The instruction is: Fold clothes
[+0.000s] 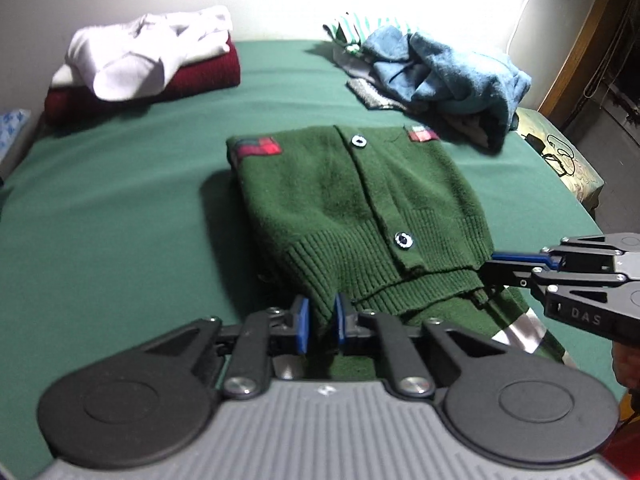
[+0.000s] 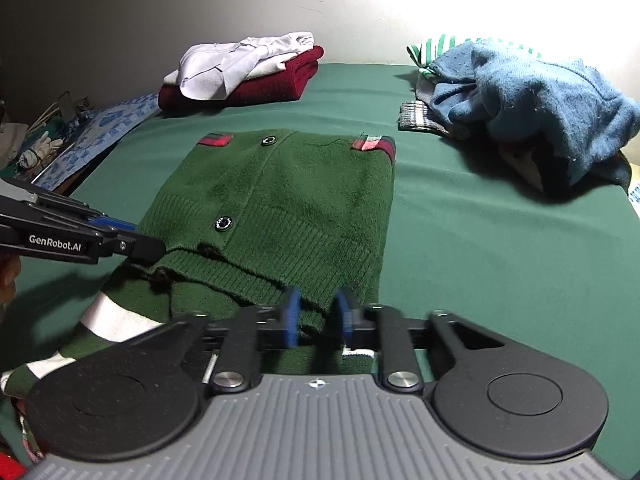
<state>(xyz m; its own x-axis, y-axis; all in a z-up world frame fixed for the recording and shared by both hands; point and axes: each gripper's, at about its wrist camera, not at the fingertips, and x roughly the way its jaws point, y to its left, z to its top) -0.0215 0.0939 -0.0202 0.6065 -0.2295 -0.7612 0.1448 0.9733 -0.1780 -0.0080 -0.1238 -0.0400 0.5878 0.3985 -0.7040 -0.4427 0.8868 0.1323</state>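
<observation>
A dark green knitted cardigan [image 1: 352, 184] [image 2: 288, 184] with dark buttons and red plaid patches lies folded on the green cover [image 1: 120, 200] [image 2: 480, 260]. Its ribbed hem faces me. My left gripper [image 1: 320, 322] is shut on the hem's left part, with green knit pinched between the blue pads. In the right wrist view that gripper [image 2: 152, 250] meets the hem from the left. My right gripper [image 2: 318, 314] is shut on the hem's right part, and it comes in from the right [image 1: 490, 268] in the left wrist view. A white-striped part of the cardigan [image 2: 116, 320] lies under the hem.
A folded stack, white garment [image 1: 148, 52] [image 2: 240, 64] on a maroon one [image 1: 200, 76], sits at the back left. A loose pile of blue and striped clothes [image 1: 452, 72] [image 2: 532, 96] sits at the back right. A wall runs behind and the cover's edge drops at the right.
</observation>
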